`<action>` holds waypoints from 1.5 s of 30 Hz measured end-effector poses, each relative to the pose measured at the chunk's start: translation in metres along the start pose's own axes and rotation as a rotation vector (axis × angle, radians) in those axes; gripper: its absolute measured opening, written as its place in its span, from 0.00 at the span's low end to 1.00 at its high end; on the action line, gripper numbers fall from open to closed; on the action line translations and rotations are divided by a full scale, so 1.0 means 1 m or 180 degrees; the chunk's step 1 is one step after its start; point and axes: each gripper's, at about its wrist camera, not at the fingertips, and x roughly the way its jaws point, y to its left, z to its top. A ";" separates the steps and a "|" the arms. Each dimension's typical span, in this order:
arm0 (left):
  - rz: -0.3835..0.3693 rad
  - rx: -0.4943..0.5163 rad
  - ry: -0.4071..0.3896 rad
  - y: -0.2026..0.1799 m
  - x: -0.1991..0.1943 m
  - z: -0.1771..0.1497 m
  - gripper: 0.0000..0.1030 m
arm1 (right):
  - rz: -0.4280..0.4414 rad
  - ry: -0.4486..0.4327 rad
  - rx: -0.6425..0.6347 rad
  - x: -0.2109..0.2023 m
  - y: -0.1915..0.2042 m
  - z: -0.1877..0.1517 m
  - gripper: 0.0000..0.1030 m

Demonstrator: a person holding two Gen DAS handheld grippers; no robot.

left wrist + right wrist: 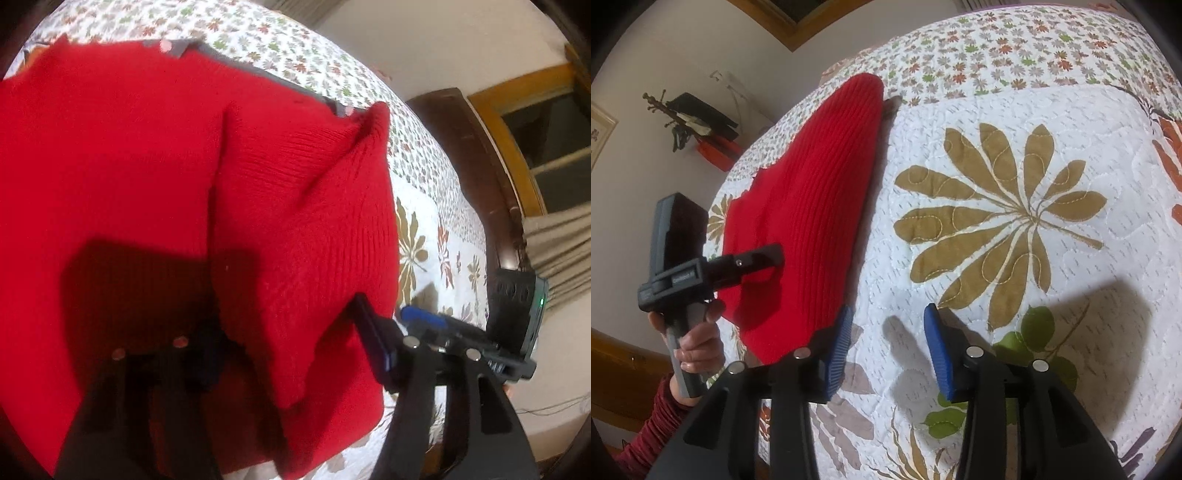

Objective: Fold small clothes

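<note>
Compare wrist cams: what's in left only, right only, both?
Left wrist only: a grey dotted cloth under the red knit garment, and a window with a curtain. Right wrist only: the left hand on its handle, a wall rack, the open right gripper. Both: the garment, the floral quilt, the left gripper.

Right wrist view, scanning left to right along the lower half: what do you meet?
Person's hand gripping the left claw handle → red knitted garment → right claw's left blue pad → its right blue pad → green leaf print on the quilt.
</note>
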 end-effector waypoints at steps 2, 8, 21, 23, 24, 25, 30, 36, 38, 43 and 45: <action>0.0028 0.0033 -0.0024 -0.003 0.000 -0.001 0.54 | -0.0010 -0.0001 0.0021 0.000 0.000 -0.001 0.41; 0.0063 0.0173 -0.0252 -0.010 -0.033 -0.007 0.13 | -0.0019 -0.0026 0.0092 -0.007 -0.009 -0.006 0.41; -0.0048 0.0140 -0.0645 0.003 -0.098 -0.010 0.07 | 0.0010 0.0006 0.0037 -0.002 -0.001 -0.009 0.46; 0.0008 0.0194 -0.0571 0.001 -0.094 -0.011 0.07 | 0.0025 0.0006 0.0045 0.000 0.001 -0.008 0.47; 0.0024 0.0215 -0.0535 0.001 -0.089 -0.012 0.07 | 0.0032 0.0010 0.0047 0.001 0.003 -0.009 0.47; 0.0028 0.0224 -0.0504 0.001 -0.085 -0.012 0.08 | 0.0037 0.0018 0.0044 0.002 0.004 -0.009 0.47; 0.0032 0.0195 -0.0241 0.004 -0.047 -0.011 0.17 | 0.0008 0.0038 0.0012 0.003 0.008 -0.012 0.47; -0.0066 0.0160 -0.0111 0.005 -0.016 -0.012 0.31 | -0.0017 0.0020 0.0069 0.000 0.004 -0.013 0.47; -0.0049 0.0196 -0.0112 0.000 -0.011 -0.012 0.23 | -0.0013 0.0021 0.0090 0.000 0.001 -0.013 0.47; -0.0090 0.0297 -0.0131 -0.011 -0.014 -0.010 0.07 | 0.0038 0.0018 0.0138 0.000 -0.006 -0.012 0.46; -0.0182 0.0273 -0.0210 -0.013 -0.023 -0.010 0.06 | 0.0054 0.0017 0.0156 -0.001 -0.009 -0.012 0.47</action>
